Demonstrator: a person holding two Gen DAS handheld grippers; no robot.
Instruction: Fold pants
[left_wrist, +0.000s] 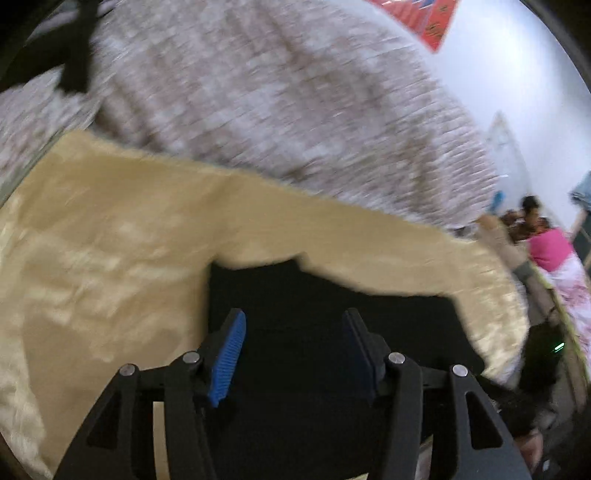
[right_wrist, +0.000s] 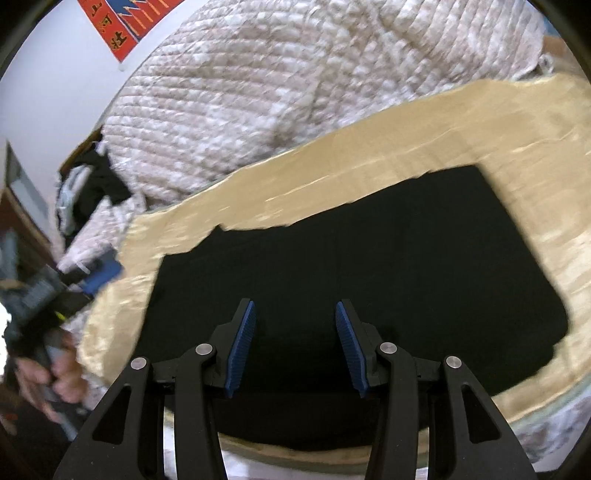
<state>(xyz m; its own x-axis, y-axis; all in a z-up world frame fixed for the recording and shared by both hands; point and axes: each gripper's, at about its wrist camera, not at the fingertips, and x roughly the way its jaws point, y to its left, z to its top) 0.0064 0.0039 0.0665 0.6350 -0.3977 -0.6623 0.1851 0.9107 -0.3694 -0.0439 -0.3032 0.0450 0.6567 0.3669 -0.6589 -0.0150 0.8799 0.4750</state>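
While the black pants (right_wrist: 354, 258) lie flat on the tan cloth (right_wrist: 369, 166), long side across both views, the right gripper (right_wrist: 295, 343) hangs closer above them than the left gripper (left_wrist: 291, 354), both spread apart, empty.

Left wrist view is all motion smear, so the quilt (left_wrist: 258, 92) has no readable stitching and the people (left_wrist: 532, 221) far right are just blobs. The pants (left_wrist: 314, 314) run under the gripper (left_wrist: 293, 332) and out of sight. Right view: the hand (right_wrist: 51, 373) is blurred and cut off by the edge.
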